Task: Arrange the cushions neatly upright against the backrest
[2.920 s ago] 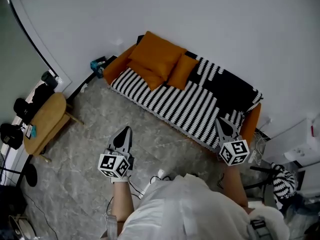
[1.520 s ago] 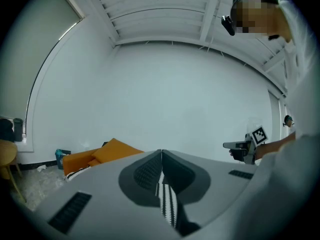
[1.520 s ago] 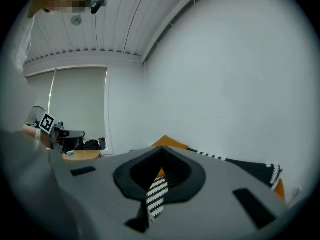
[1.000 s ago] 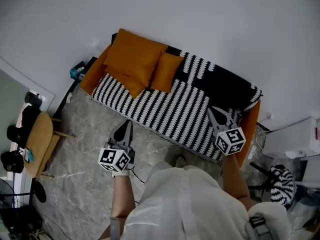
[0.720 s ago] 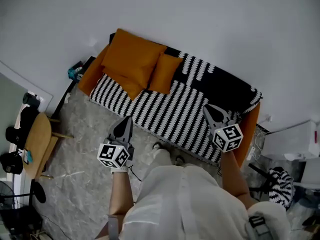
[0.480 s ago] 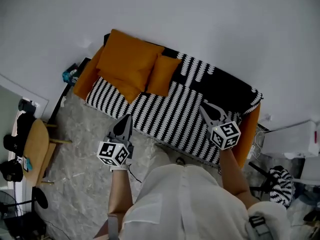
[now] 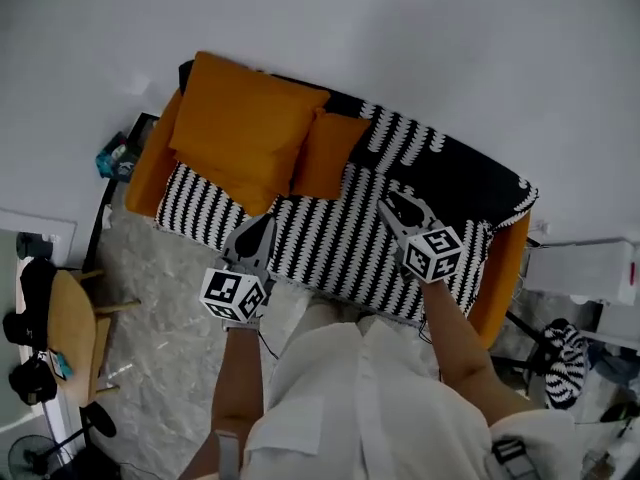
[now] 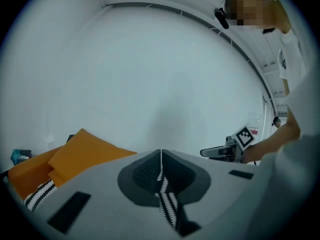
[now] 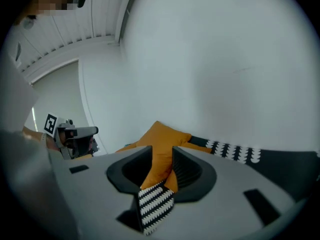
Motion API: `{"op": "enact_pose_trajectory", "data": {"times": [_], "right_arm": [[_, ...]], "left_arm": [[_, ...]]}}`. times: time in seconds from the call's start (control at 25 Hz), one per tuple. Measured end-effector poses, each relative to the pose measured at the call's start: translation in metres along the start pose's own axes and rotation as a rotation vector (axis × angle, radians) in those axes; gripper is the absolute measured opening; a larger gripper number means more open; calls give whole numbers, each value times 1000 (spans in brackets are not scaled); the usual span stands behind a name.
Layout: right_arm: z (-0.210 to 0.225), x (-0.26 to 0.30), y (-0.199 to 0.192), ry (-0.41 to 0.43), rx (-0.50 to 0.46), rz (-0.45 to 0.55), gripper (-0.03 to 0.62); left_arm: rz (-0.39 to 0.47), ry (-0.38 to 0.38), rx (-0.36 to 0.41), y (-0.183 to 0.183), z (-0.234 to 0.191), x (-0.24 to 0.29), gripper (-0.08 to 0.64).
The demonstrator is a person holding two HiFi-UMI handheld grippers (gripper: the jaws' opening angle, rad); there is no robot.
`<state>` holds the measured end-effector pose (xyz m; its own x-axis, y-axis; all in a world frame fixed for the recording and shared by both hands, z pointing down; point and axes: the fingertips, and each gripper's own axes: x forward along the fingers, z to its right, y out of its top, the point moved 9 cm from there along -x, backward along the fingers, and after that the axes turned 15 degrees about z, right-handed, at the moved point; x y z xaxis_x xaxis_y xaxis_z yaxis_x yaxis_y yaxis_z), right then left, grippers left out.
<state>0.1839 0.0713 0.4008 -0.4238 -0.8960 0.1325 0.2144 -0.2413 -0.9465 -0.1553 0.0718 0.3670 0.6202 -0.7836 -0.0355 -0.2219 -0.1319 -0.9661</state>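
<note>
Two orange cushions lie at the left end of a sofa point(image 7: 500, 268) covered in a black-and-white striped throw. The large cushion point(image 7: 248, 128) leans tilted over the armrest and backrest. The small cushion point(image 7: 325, 158) rests beside it on its right. My left gripper point(image 7: 263, 224) hovers over the seat's front edge, below the large cushion, jaws shut and empty point(image 8: 161, 156). My right gripper point(image 7: 395, 205) hangs over the middle of the seat. Its jaws point(image 9: 161, 156) are opening with nothing between them. Past them I see the large cushion point(image 9: 162, 134).
A round wooden side table point(image 7: 68, 333) with dark objects stands on the marble floor at the far left. A teal object point(image 7: 113, 154) lies by the sofa's left arm. A white appliance point(image 7: 590, 278) and a striped bag point(image 7: 566, 363) sit right of the sofa.
The view has closed in on the sofa, and both grippers now reach over its seat. The right gripper's jaws have parted; the left gripper's stay shut.
</note>
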Motion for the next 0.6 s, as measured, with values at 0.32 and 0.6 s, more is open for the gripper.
{"op": "enact_pose_trajectory", "data": {"times": [0.32,0.6], "right_arm": [[38,86,-55,-108,106,-75,151],[81,140,-115,-110,189,-151,181]], "left_arm": [[-88,-89,-13,-34,-51,66,17],[-135,-72,-35,-76,-64,107,17]]}}
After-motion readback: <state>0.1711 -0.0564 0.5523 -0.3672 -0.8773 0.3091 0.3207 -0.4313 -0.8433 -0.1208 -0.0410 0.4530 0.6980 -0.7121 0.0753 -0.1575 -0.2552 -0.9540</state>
